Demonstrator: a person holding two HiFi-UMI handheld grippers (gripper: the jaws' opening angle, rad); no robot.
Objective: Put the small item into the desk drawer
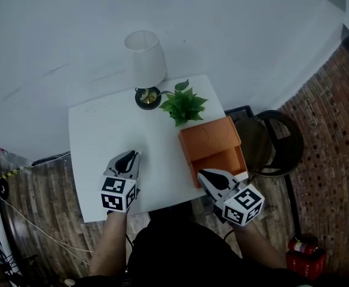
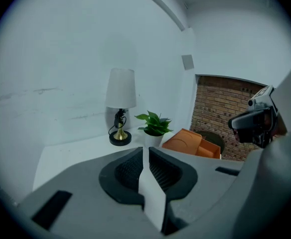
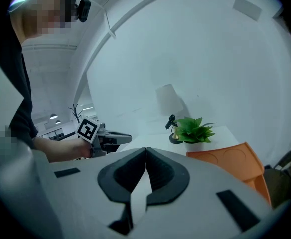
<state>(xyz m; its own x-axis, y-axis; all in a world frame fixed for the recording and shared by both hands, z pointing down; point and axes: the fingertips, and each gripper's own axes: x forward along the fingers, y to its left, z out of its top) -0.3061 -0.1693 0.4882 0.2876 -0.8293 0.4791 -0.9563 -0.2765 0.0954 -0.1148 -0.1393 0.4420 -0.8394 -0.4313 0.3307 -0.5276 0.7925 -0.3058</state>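
Orange drawer point(image 1: 222, 161) open; red floor object point(image 1: 303, 255) only in head view.

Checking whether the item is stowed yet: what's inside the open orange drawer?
The orange drawer shows only bare orange floor. Its front corner is covered by the right gripper, and its back lies hidden under the cabinet top.

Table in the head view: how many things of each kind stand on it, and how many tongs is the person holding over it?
Lamp: 1
Potted plant: 1
Orange drawer box: 1
Tongs: 2, the left tongs and the right tongs
Total: 5
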